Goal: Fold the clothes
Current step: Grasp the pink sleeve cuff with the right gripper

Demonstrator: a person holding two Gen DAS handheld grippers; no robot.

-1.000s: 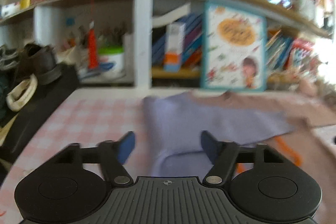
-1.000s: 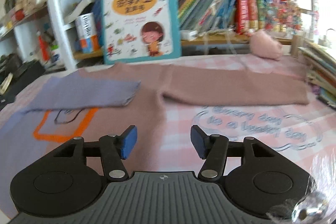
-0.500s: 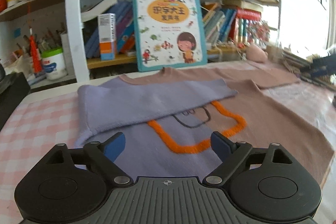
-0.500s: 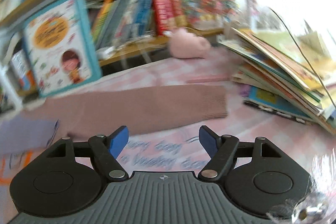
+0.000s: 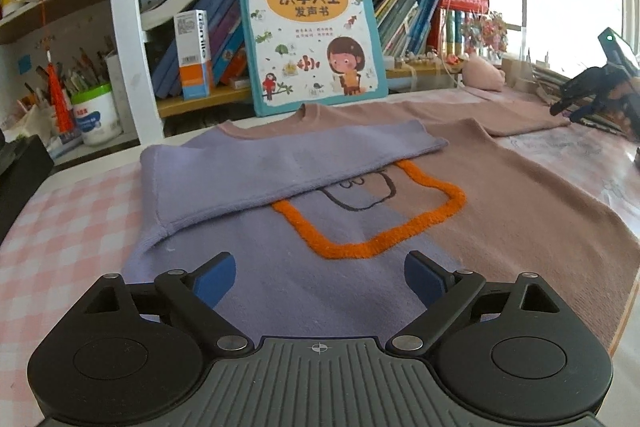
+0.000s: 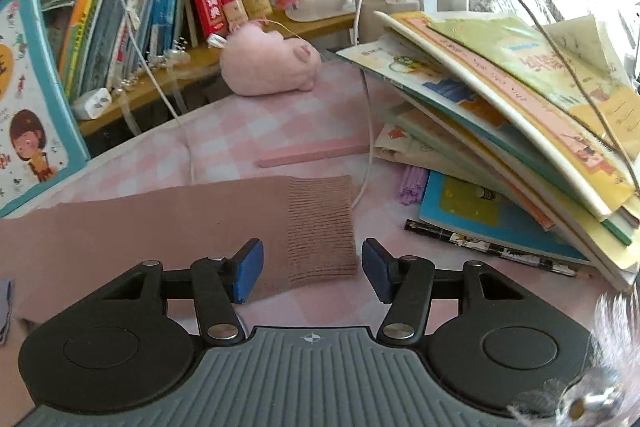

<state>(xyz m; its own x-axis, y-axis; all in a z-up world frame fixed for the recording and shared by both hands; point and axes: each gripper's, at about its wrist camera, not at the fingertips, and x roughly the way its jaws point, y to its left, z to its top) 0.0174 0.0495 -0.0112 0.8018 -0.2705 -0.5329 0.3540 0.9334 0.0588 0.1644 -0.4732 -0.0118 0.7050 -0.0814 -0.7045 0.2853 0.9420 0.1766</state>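
Right hand-held gripper (image 6: 312, 271) tilts down — jaws closing astride sleeve cuff (image 6: 320, 227).

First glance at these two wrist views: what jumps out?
The two-tone sweater spread flat on the pink checked table, its purple sleeve folded across the chest above an orange outline. Behind it, a big children's book leans on the shelf. In the right view, the brown cuff lies between the right gripper's closing jaws, unpinched, beside a slumped book pile.
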